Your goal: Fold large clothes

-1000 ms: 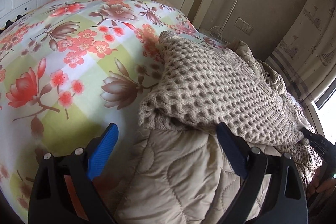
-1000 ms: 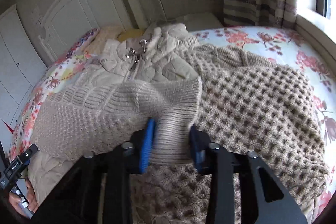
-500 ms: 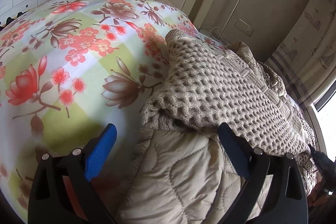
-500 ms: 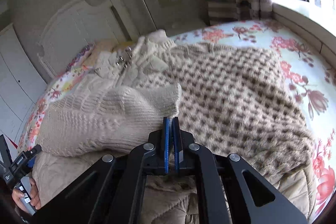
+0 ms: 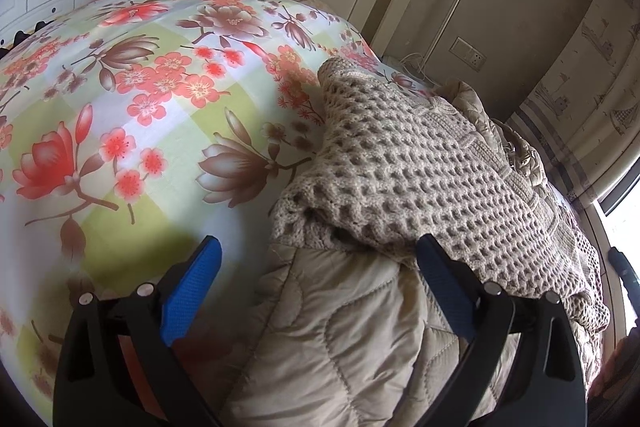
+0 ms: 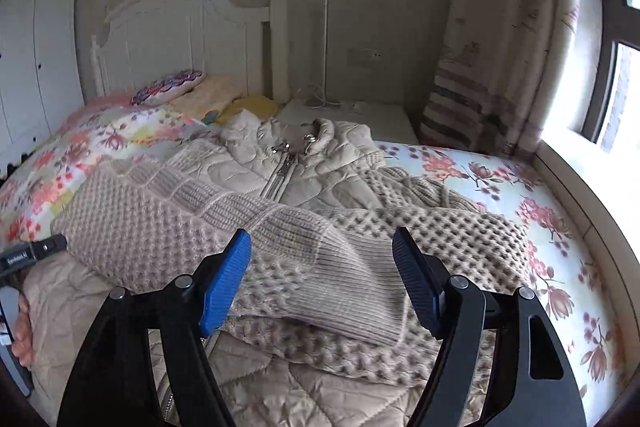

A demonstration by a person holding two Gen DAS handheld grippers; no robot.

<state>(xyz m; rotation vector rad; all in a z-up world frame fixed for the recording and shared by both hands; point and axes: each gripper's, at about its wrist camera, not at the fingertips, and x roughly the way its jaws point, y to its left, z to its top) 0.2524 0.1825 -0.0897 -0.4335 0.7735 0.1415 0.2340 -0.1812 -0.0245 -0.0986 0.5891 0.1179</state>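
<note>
- Jacket (image 6: 320, 163), beige and quilted with knit sleeves, lay spread on the bed (image 6: 520, 187), collar toward the white headboard (image 6: 180, 27).
- Its left-side knit sleeve (image 6: 248, 227) was folded across the chest, ribbed cuff (image 6: 360, 287) resting on the other waffle-knit sleeve (image 6: 460, 227).
- Right gripper (image 6: 320, 279) hung just over that cuff, fingers (image 6: 226, 279) wide apart and gripping nothing.
- Left gripper (image 5: 316, 287) sat low at the jacket's edge, its fingers (image 5: 192, 283) spread wide as well, nothing between them.
- From the left wrist view, the waffle-knit sleeve (image 5: 420, 167) draped over the quilted body (image 5: 340, 327), with the floral bedspread (image 5: 140, 107) open to the left.
- A patterned pillow (image 6: 168, 87) sat near the headboard, a nightstand (image 6: 352, 115) beside the bed and a curtain (image 6: 500, 47) by the window.
</note>
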